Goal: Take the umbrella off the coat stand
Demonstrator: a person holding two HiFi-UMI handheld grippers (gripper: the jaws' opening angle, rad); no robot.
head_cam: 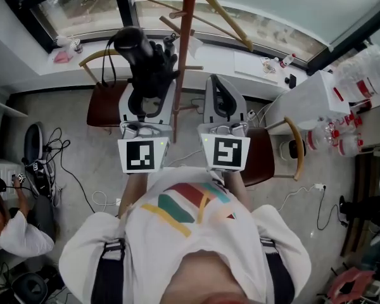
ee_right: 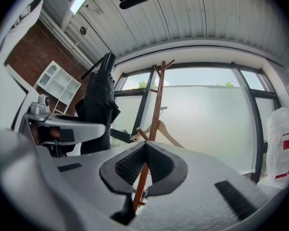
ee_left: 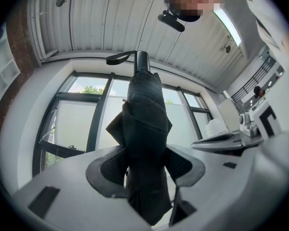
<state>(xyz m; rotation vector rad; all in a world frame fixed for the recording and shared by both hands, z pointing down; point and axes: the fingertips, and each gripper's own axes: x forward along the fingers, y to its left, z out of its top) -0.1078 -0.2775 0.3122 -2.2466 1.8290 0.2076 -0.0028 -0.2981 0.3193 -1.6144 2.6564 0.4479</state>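
Black and folded, the umbrella (ee_left: pixel 144 129) is standing upright between the jaws of our left gripper (ee_left: pixel 147 165), which are pressing on its bunched fabric from both sides. Its handle is pointing up, and a thin strap loop (ee_left: pixel 120 57) is hanging off the handle to the left. In the head view we are holding the umbrella (head_cam: pixel 142 56) just left of the wooden pole of the coat stand (head_cam: pixel 187 56), with the left gripper (head_cam: pixel 151 86) reaching away from us. The right gripper view is showing the umbrella (ee_right: pixel 98 105) to the left of the coat stand (ee_right: pixel 156 105) and apart from it. A wooden hanger (ee_right: pixel 166 131) is hanging on the stand's far side. We are keeping our right gripper (head_cam: pixel 218 84) just right of the pole. Its jaws are meeting at the tips with nothing between them, and the pole is only showing through from beyond the right gripper (ee_right: pixel 145 150). Two wooden-backed chairs are standing below, one far left (head_cam: pixel 104 103) and one right (head_cam: pixel 266 157). A wide window (head_cam: pixel 82 5) is running along the far wall. At the near left, a person (head_cam: pixel 19 227) is crouching on the floor.
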